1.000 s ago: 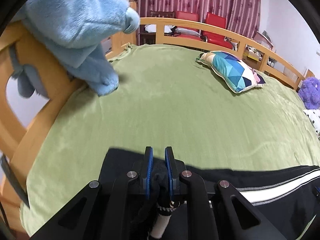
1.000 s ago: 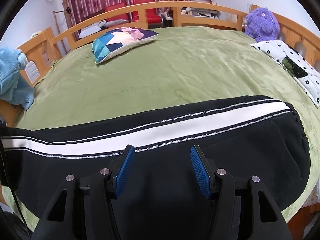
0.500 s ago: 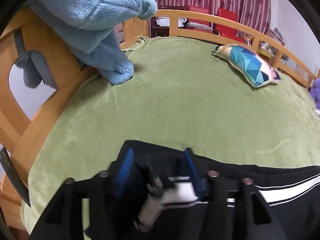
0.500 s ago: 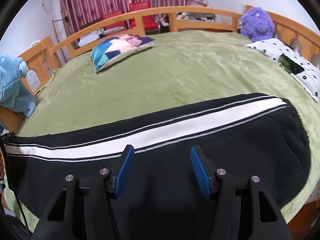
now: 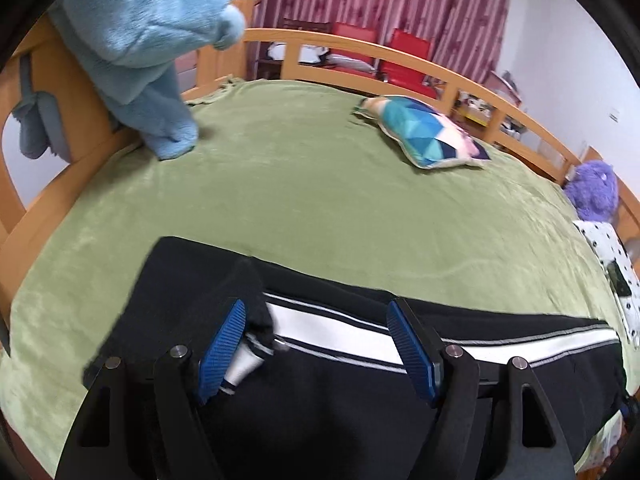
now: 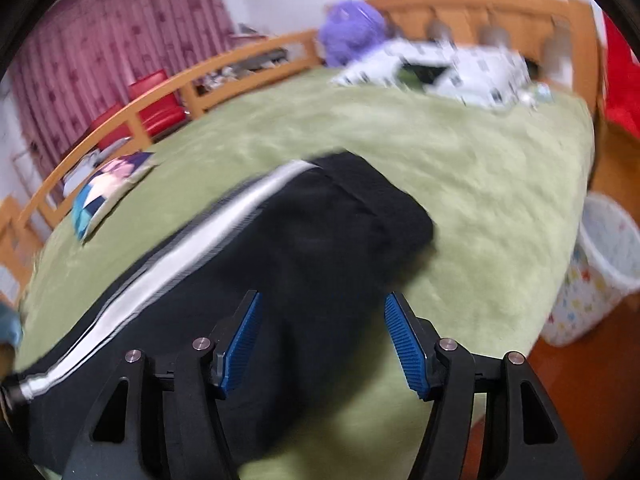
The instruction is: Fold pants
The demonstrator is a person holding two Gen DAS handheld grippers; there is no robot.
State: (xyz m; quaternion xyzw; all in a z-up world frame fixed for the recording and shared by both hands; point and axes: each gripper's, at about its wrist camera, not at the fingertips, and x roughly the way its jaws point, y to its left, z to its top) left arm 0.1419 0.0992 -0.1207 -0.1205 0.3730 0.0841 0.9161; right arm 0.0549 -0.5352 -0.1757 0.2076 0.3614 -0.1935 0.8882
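Pants (image 5: 360, 380) on green bed (image 5: 320, 208).

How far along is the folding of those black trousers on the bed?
Early, it seems. The black pants with a white side stripe lie stretched lengthwise across the green bed blanket, apparently with one leg laid over the other. Nothing is in hand: the left hand-held gripper and the right hand-held gripper are both open above the fabric. Folding them crosswise looks left to do; the right view is blurred.

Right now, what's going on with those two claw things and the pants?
Left gripper open, fingers touching a cuff. Right gripper open, empty. Black pants flat on green blanket. Nothing in the way.
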